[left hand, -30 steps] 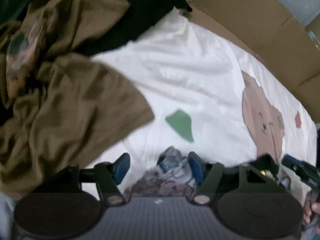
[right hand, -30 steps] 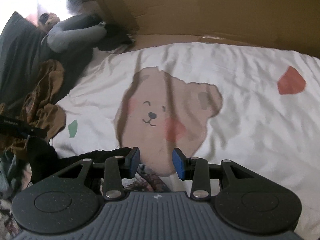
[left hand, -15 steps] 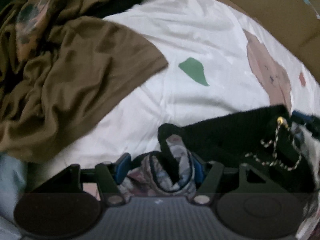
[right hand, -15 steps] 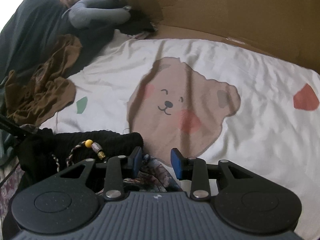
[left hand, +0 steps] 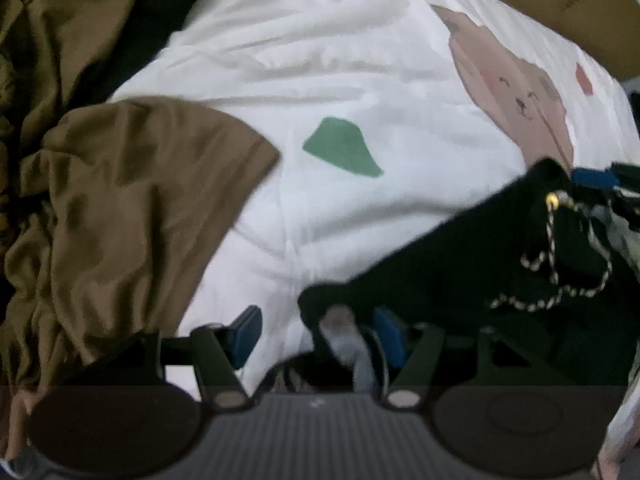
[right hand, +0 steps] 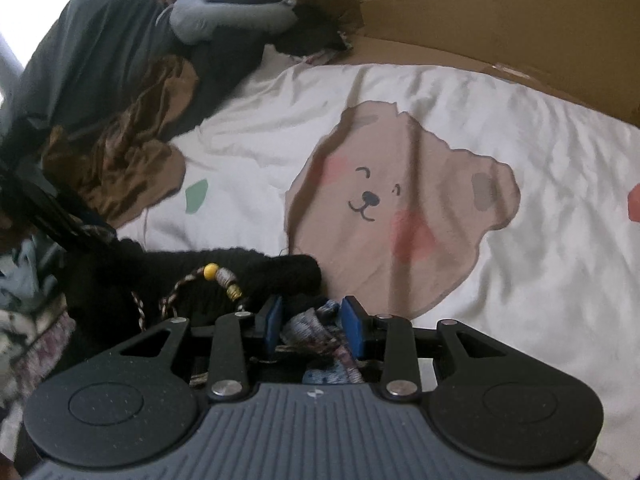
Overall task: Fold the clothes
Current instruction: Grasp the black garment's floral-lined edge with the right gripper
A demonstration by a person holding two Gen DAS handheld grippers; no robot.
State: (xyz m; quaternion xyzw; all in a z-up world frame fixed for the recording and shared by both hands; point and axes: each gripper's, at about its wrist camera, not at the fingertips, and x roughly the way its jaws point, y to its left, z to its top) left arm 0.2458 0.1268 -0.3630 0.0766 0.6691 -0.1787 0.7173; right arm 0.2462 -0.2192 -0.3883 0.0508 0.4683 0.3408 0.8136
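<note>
- While both grippers work low over the white sheet [right hand: 400, 92], the black waistband [right hand: 224, 268] of a patterned garment stretches across the lower left of the right wrist view, reaching toward the bear print [right hand: 400, 200] at centre.
- Right gripper [right hand: 312, 320]: blue pads pinched on a bunch of patterned cloth [right hand: 316, 320] at bottom centre; jaws narrow, gripping that fabric.
- Left gripper [left hand: 316, 334]: jaws spread wide; the right pad touches the waistband corner at bottom centre of the left wrist view, the left pad sits over bare sheet. Not clamped on anything visible.
- Braided drawcord [right hand: 172, 296] with a yellow bead [right hand: 211, 271] lies on the waistband, just left of the right gripper.
- Brown shirt [left hand: 120, 200], crumpled, fills the left side of the left wrist view; its edge lies near the green patch [left hand: 344, 148] on the sheet.
- Dark grey clothing [right hand: 92, 52] piled in the upper left of the right wrist view.
- Cardboard [right hand: 500, 12] runs along the top right, behind the sheet.
</note>
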